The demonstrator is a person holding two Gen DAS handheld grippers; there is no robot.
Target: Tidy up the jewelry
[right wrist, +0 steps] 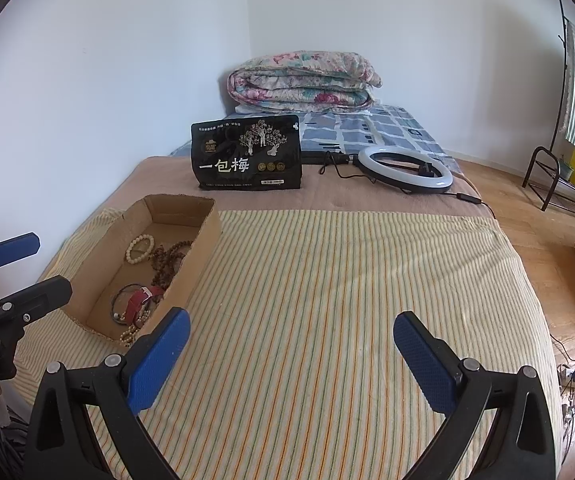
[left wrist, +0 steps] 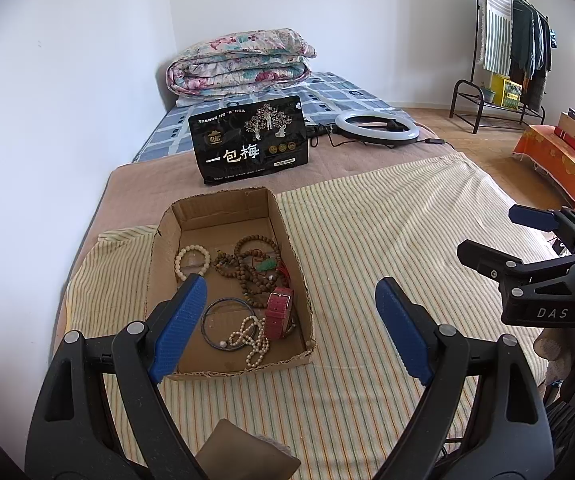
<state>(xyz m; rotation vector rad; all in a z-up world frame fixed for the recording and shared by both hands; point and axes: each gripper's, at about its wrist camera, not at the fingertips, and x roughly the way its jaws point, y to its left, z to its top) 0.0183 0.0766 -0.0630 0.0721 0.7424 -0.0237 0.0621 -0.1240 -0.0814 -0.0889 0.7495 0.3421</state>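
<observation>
A shallow cardboard box lies on a striped cloth on the bed. Inside it are a cream bead bracelet, brown wooden bead strands with a green pendant, a red watch strap, a dark bangle and a pearl strand. My left gripper hovers open over the box's near right part, holding nothing. My right gripper stands open above the bare striped cloth, right of the box. Each gripper shows at the edge of the other's view.
A black snack bag stands upright behind the box. A white ring light with its cable lies right of the bag. A folded floral quilt rests at the bed's far end. A wall runs along the left; a clothes rack stands far right.
</observation>
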